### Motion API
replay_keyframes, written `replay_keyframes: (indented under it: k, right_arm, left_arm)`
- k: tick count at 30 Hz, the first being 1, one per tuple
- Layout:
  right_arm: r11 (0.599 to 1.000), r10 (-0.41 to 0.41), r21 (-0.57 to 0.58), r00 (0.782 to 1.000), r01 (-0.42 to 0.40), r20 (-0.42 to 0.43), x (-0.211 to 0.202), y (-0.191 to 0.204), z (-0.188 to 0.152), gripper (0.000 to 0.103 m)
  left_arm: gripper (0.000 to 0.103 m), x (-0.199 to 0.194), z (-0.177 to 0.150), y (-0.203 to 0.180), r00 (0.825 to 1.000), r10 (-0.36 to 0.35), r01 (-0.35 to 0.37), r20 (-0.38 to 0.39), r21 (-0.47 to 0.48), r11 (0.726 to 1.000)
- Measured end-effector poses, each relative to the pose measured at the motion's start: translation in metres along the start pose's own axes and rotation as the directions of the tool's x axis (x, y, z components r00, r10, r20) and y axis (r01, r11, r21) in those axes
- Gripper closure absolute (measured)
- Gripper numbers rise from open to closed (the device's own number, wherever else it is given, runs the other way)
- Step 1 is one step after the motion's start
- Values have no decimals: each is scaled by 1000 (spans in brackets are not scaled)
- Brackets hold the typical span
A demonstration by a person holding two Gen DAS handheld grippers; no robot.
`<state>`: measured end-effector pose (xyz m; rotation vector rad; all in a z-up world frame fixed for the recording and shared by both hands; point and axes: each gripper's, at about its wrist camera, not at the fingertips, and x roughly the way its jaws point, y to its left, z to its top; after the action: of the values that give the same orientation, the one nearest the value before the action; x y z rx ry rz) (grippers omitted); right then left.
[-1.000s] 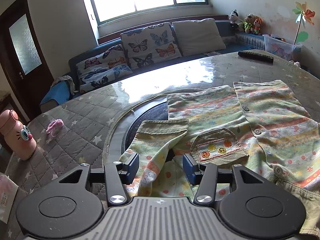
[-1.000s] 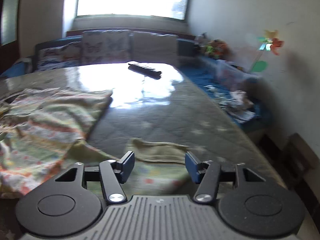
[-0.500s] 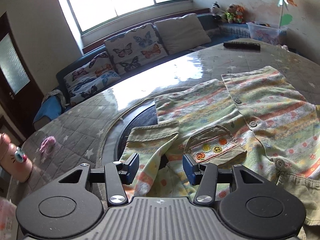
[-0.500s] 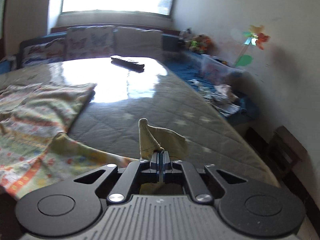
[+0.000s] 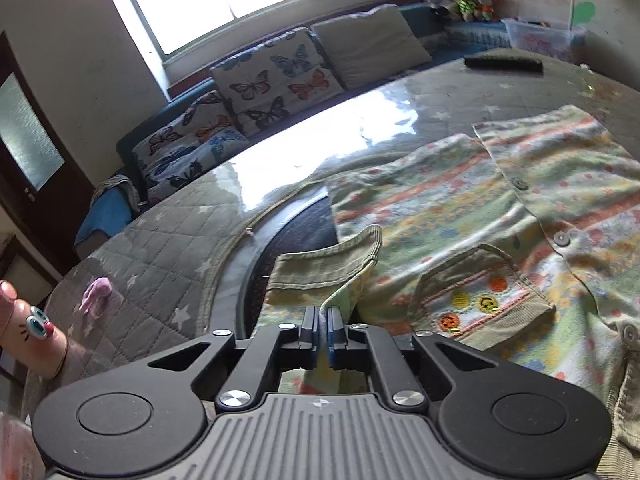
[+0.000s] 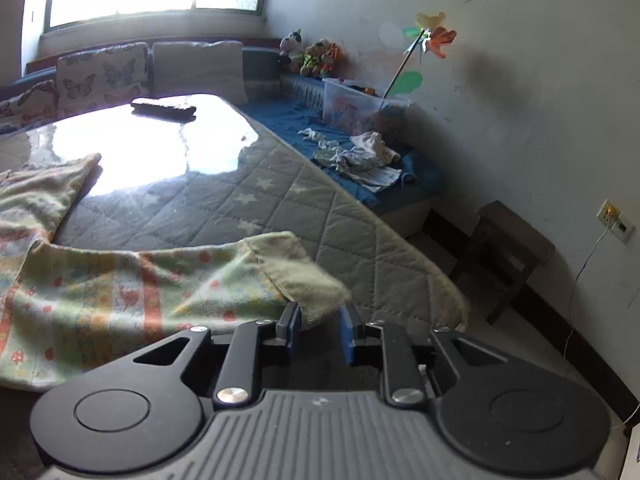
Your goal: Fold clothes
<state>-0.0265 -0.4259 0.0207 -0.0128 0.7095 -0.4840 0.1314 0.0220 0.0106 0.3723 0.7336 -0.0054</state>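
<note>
no writing is readable. the left gripper [image 5: 321,326] pinches a sleeve [image 5: 326,276] of the jacket [image 5: 500,216]; the right gripper [image 6: 318,330] stands apart around the other cuff [image 6: 308,280]. beyond lies a quilted table [image 6: 280,208].

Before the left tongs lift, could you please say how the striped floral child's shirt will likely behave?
The striped floral child's shirt is probably floppy: its sleeve creases where the left tongs pinch it. It is likely light and would drag across the quilted grey table cover.
</note>
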Motion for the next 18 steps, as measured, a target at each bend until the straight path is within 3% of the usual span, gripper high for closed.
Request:
replay_keyframes:
  k: [4,7,15,18]
  right_arm:
    - [999,38,-32,998,-37,40,-3,14,10,69]
    - [994,100,-57,994,-97,46,0,28,16,67]
    - [967,229,-110,973,-230,-19,24,65,16,63]
    - [966,232,-111,973,-233,-17,26,69,17,62]
  left_arm:
    - [101,-15,-2,21,998,50,-47,26,-110,993]
    - [101,-30,-8,43,995,94,-83,39,-217,973]
    - [101,-70,-55,93,978,208,-180,9,-469,865]
    - [101,-78,-79,106,973,230,-209,-30,-544,813]
